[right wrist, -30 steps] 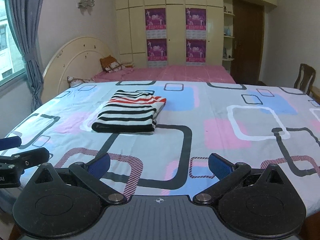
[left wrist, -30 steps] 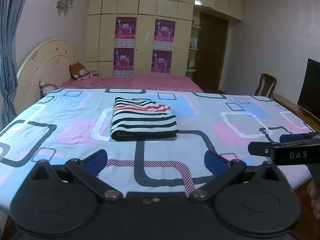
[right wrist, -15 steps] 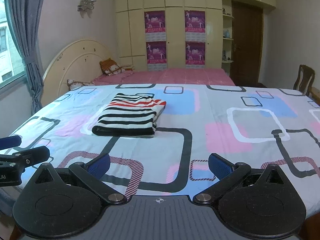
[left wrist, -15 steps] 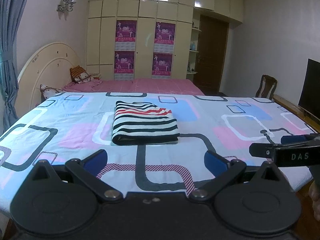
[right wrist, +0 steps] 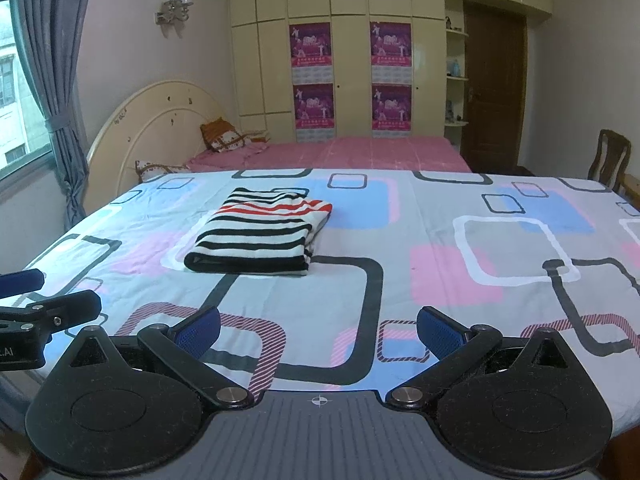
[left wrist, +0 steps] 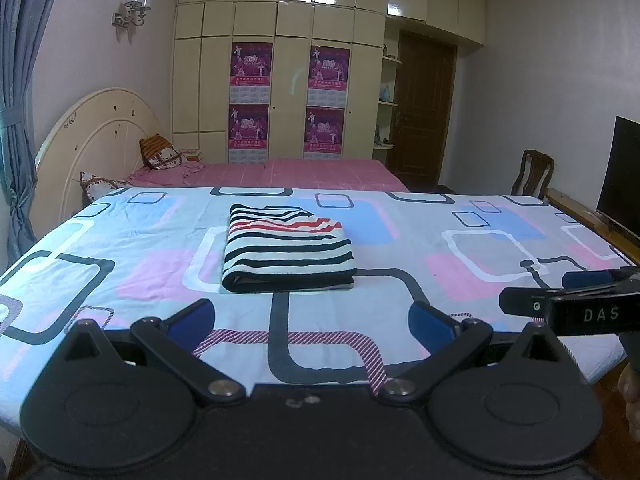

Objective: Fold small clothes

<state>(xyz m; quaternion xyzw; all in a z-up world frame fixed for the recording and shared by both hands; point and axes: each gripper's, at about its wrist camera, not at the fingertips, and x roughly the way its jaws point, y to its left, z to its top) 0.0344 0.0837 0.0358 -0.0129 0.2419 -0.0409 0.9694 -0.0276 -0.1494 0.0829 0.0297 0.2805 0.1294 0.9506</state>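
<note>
A folded garment with black, white and red stripes lies flat on the patterned sheet, mid-table. My left gripper hovers open near the front edge, well short of the garment, nothing between its blue pads. My right gripper is open too, empty, to the right of the garment and back from it. The right gripper's side shows at the right edge of the left wrist view; the left gripper's side shows at the left edge of the right wrist view.
Beyond the sheet stands a bed with a pink cover, pillows and a cream headboard. Wardrobes with posters line the back wall. A wooden chair and a dark screen are at the right. A curtain hangs left.
Both views have pulled back and risen slightly, so the garment sits a little lower and farther. The garment has not moved and both grippers stay open.
</note>
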